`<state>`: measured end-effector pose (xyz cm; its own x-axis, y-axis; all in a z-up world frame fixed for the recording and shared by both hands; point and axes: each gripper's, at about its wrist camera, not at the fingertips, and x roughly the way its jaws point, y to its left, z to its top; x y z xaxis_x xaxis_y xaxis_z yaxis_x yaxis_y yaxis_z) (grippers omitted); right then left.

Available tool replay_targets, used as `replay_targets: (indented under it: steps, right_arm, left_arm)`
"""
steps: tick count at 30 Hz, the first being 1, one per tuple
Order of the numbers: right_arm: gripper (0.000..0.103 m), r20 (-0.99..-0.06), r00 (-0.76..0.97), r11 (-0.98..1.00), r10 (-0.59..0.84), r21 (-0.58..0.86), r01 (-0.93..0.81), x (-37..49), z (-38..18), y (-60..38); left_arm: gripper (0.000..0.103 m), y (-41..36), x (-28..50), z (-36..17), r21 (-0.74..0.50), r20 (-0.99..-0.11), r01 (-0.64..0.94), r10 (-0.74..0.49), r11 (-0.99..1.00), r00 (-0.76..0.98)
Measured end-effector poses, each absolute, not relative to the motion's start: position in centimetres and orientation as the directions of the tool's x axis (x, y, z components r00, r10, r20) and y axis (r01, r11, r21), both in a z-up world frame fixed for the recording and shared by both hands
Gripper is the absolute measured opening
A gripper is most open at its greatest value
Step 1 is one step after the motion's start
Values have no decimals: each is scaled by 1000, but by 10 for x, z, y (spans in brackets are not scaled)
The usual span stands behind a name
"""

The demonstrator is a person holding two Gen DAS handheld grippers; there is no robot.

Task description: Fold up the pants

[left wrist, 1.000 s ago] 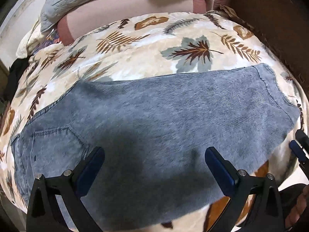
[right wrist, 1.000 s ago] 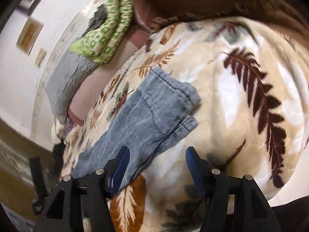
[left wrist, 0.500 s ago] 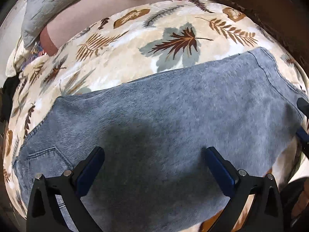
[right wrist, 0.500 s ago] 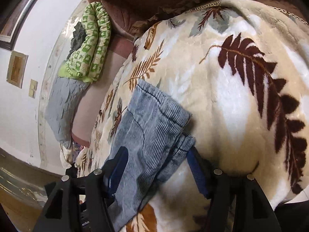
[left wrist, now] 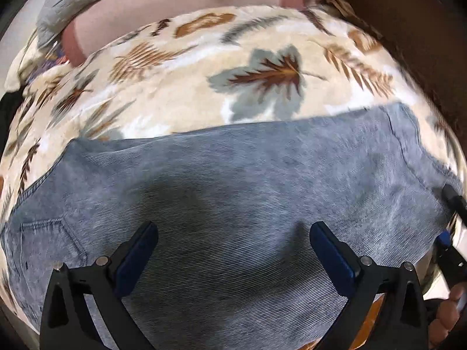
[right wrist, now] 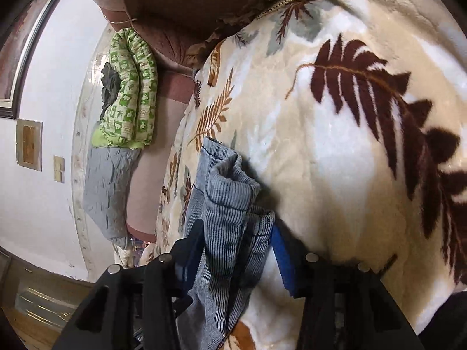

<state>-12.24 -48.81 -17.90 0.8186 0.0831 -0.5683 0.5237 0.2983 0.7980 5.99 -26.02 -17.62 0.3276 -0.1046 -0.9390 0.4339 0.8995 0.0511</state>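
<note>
Grey-blue denim pants [left wrist: 233, 175] lie flat across a leaf-patterned blanket [left wrist: 262, 67], with a back pocket at the left. My left gripper [left wrist: 236, 248] hovers low over the middle of the pants, open, with its blue pads wide apart and nothing gripped. The leg ends of the pants [right wrist: 230, 192] stand bunched between the blue pads of my right gripper [right wrist: 236, 242]. Its jaws are closing, and the pads press the stacked hems from both sides. In the left wrist view the right gripper [left wrist: 448, 218] shows at the right edge, at the hem.
The blanket [right wrist: 335, 145] covers a bed that runs on to the right. A green patterned quilt [right wrist: 128, 93] and a grey pillow [right wrist: 108, 186] lie at the head end by the white wall. A dark brown board [right wrist: 189, 0] borders the far side. A hand [left wrist: 449, 315] holds the right gripper.
My right gripper rolled and slid onto the leg ends; its jaws narrowed and the hems bunched up between the pads. The left gripper drifted slightly over the pants, still open.
</note>
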Motion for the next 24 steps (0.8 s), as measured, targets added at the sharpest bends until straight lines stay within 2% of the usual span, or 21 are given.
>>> replay_targets:
  steps: [3,6,7,9,11,13,19,24]
  right_arm:
    - [60,-583,808,318,79,783,534,-116,-177,-486]
    - [59,-603,795,362,71,758,543,-109,-175,-485]
    - [56,-606,792,372,70,753,543,-107,-175,-485]
    - [25,-617,783,376,80,746,549,-104,-179,-488]
    - [23,-604,791,341,95,767,544,-106,-184,-491]
    - [22,-605,791,364,89,759,540,-104,-180,-489]
    - [20,-600,800,611,27,643,461,-81,-128,-452]
    - [20,-596,801,787,62,522,328,-48,-86,-407]
  left_arm:
    - [103,-270,58,-190,75,-947,441,-75,894,313]
    - [103,-273,62,-187,68,-953,443,-73,894,293]
    - [103,-273,64,-185,64,-952,449,-80,891,294]
    - [103,-271,68,-181,67,-946,447,-86,892,313]
    - [103,-267,71,-184,103,-944,439,-51,893,326]
    - [103,-261,74,-190,75,-948,425,-68,902,311]
    - [103,-244,78,-181,-9,-955,415,-131,910,265]
    - [103,-181,95,-159,-76,-943,290,-164,954,291]
